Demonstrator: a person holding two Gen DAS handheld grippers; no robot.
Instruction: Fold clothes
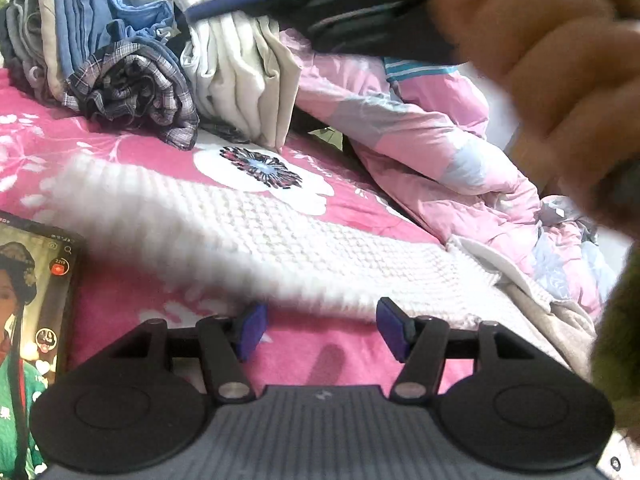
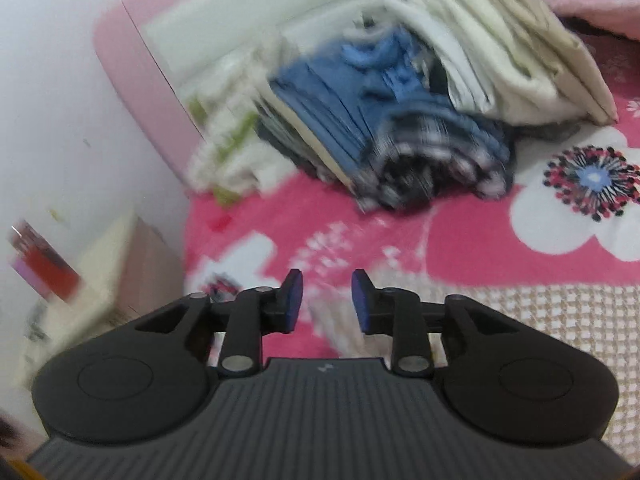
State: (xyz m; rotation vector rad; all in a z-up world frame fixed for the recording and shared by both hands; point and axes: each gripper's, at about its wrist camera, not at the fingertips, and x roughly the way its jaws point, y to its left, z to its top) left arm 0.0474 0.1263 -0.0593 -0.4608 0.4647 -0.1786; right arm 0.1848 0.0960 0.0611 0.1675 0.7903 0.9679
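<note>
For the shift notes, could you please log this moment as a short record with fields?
surface: pink floral bedspread
garment being worked: white knit sweater, spread flat
folded pile: blue, plaid and cream clothes, at the far side of the bed
left gripper: open, nothing between the fingers, near the sweater's edge
right gripper: open, empty
other: phone with lit screen, lying on the bedspread
</note>
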